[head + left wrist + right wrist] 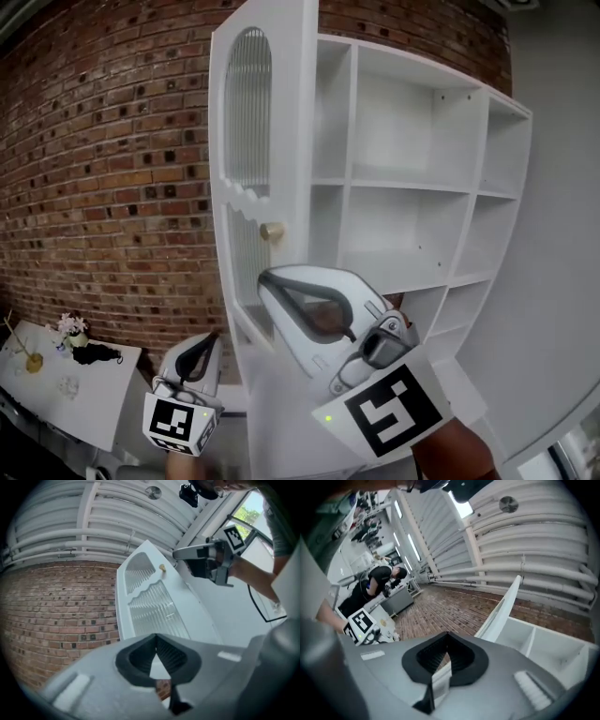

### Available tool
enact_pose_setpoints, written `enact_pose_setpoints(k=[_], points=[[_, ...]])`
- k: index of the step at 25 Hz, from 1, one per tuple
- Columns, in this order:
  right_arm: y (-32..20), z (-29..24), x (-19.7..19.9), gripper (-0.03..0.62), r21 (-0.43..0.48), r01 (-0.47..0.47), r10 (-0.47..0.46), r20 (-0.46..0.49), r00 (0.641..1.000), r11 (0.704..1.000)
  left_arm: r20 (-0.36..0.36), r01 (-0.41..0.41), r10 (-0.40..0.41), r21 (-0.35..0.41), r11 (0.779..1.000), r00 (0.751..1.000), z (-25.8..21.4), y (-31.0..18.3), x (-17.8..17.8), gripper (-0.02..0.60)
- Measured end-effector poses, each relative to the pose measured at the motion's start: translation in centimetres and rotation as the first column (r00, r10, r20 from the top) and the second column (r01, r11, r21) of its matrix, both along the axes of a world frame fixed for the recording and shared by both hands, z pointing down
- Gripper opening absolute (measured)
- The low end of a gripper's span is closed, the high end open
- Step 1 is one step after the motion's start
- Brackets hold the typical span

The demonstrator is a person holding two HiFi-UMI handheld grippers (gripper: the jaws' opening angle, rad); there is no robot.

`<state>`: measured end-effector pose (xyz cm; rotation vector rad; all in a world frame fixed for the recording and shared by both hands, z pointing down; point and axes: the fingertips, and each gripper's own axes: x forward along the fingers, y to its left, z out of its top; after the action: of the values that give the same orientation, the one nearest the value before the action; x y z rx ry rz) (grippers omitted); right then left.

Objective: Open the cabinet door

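Note:
The white cabinet has bare open shelves, and its door stands swung out to the left. The door has ribbed glass panels and a brass knob. My right gripper is shut with its tip just below the knob, close to the door's free edge, holding nothing that I can see. My left gripper hangs low at the left, shut and empty, apart from the door. The left gripper view looks up the door to the knob, with the right gripper beside it. The right gripper view shows the door edge and shelves.
A red brick wall runs behind and left of the cabinet. A low white table at the lower left carries a small flower vase and a black item. A person stands by a counter far off.

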<state>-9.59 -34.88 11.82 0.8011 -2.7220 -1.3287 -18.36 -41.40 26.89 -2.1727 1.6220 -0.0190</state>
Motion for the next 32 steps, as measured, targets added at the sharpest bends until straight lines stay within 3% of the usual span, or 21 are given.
enact_pose_setpoints(k=[2,4,5,8,11,20,28,32], points=[[0.0,0.2,1.7,0.006,-0.089,0.028,-0.017,0.117,0.993,0.996,-0.005,0.014,-0.014,-0.002,1.0,1.0,0.2,0.4,-0.7,0.0],[-2.0,0.2,5.3,0.005,-0.169,-0.024,0.067,0.252,0.965,0.985,-0.005,0.022,-0.022,-0.005,1.0,1.0,0.4,0.7,-1.1,0.0],[-3.7,0.7,7.0,0.005,-0.201,-0.065,0.12,0.276,0.954,0.977,-0.003,0.023,-0.023,-0.005,1.0,1.0,0.4,0.7,-1.2,0.0],[-8.3,4.5,7.9,0.005,-0.34,-0.112,0.187,0.197,0.962,0.934,0.0,0.022,-0.022,-0.001,1.0,1.0,0.3,0.8,-1.0,0.0],[-8.9,7.6,6.3,0.006,-0.45,-0.029,0.103,0.141,0.985,0.892,0.011,0.013,-0.013,0.0,1.0,1.0,0.1,0.7,0.0,0.0],[-5.9,10.0,2.9,0.005,-0.459,0.07,-0.038,0.078,0.996,0.886,0.016,0.018,-0.017,-0.009,1.0,1.0,0.1,0.6,0.4,0.0],[-3.0,12.5,-1.3,0.006,-0.502,0.165,-0.148,0.073,0.986,0.849,0.012,0.043,-0.043,0.003,0.999,0.999,-0.3,1.7,-0.8,0.0],[-2.9,14.1,-2.0,0.006,-0.531,0.17,-0.154,0.075,0.985,0.83,0.006,0.061,-0.061,-0.001,0.998,0.998,-0.2,2.1,-1.7,0.0]])
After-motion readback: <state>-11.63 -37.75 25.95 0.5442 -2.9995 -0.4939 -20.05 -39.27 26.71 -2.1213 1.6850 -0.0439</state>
